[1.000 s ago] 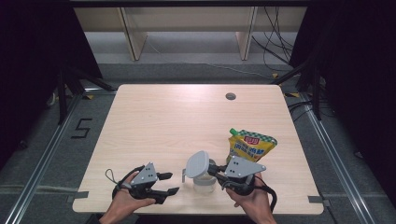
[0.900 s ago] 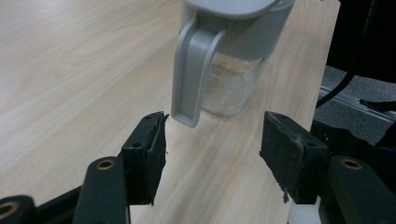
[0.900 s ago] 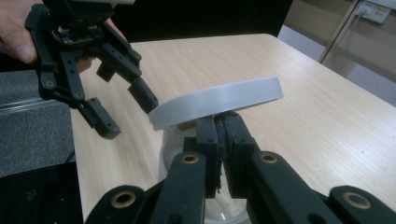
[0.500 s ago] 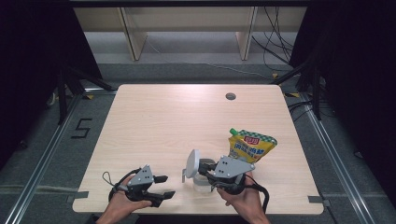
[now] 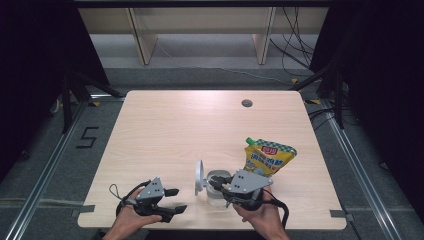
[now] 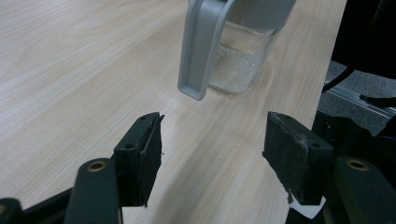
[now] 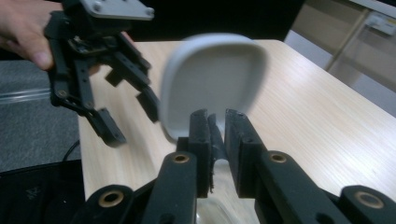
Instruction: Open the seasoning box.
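Clear jar upright at near edge of worktop, a little right of centre, whitish granules in the bottom. Grey hinged lid flipped up, standing on edge at jar's left side; blurred in right gripper view.

Right tongs at jar rim, reaching in from the right. In right gripper view jaws nearly together with thin edge of jar between them, narrow gap visible on each side; jaws just been opening slightly. Cannot tell whether pads press on the edge. Right hand at worktop's near edge.

Left tongs spread wide, nothing between them, jaws just been opening a bit further. Hovering over near edge of worktop, left of jar and apart from it. In left gripper view pointing at jar, lid hanging in front of it. Left hand at worktop's near-left edge.

Yellow pouch with green top lying just behind right tongs, right of jar.

Dark round hole in worktop toward far right.
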`<action>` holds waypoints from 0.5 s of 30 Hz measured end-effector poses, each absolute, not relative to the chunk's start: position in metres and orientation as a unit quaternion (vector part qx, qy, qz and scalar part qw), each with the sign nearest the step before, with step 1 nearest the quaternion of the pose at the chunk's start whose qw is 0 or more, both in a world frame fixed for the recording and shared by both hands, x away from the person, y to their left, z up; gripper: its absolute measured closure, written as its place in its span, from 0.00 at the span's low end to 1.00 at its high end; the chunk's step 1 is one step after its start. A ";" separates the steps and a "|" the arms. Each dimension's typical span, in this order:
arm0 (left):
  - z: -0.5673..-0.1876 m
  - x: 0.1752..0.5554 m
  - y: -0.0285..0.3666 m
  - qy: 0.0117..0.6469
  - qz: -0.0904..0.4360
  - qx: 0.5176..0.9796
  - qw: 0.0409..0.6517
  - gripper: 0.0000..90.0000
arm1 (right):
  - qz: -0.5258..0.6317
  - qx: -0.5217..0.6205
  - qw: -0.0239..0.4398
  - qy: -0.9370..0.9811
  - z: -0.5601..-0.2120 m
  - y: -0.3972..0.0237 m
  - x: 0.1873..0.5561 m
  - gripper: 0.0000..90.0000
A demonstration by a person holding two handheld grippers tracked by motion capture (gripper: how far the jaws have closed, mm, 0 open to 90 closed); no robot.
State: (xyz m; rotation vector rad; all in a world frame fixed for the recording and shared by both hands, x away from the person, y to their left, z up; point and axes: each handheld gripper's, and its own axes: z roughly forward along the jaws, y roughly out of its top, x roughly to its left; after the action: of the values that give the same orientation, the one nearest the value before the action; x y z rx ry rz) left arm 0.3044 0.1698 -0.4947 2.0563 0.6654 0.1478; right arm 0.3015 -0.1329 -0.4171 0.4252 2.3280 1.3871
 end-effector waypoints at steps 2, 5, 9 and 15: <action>-0.498 0.306 0.169 0.261 0.068 0.839 0.472 0.39 | 0.498 0.166 0.206 0.826 -0.421 -0.149 0.302 0.88; -0.498 0.304 0.168 0.269 0.064 0.838 0.470 0.37 | 0.501 0.196 0.213 0.815 -0.427 -0.172 0.299 0.85; -0.498 0.304 0.168 0.274 0.067 0.837 0.468 0.36 | 0.504 0.228 0.223 0.802 -0.431 -0.204 0.298 0.79; -0.497 0.305 0.171 0.275 0.072 0.836 0.469 0.34 | 0.505 0.266 0.220 0.791 -0.445 -0.236 0.290 0.73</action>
State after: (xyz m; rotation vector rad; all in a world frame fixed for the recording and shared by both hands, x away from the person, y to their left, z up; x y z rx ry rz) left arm 0.3053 0.1710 -0.4968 2.0511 0.6738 0.1776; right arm 0.2904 -0.2363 -0.4447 0.7352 2.1893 1.3968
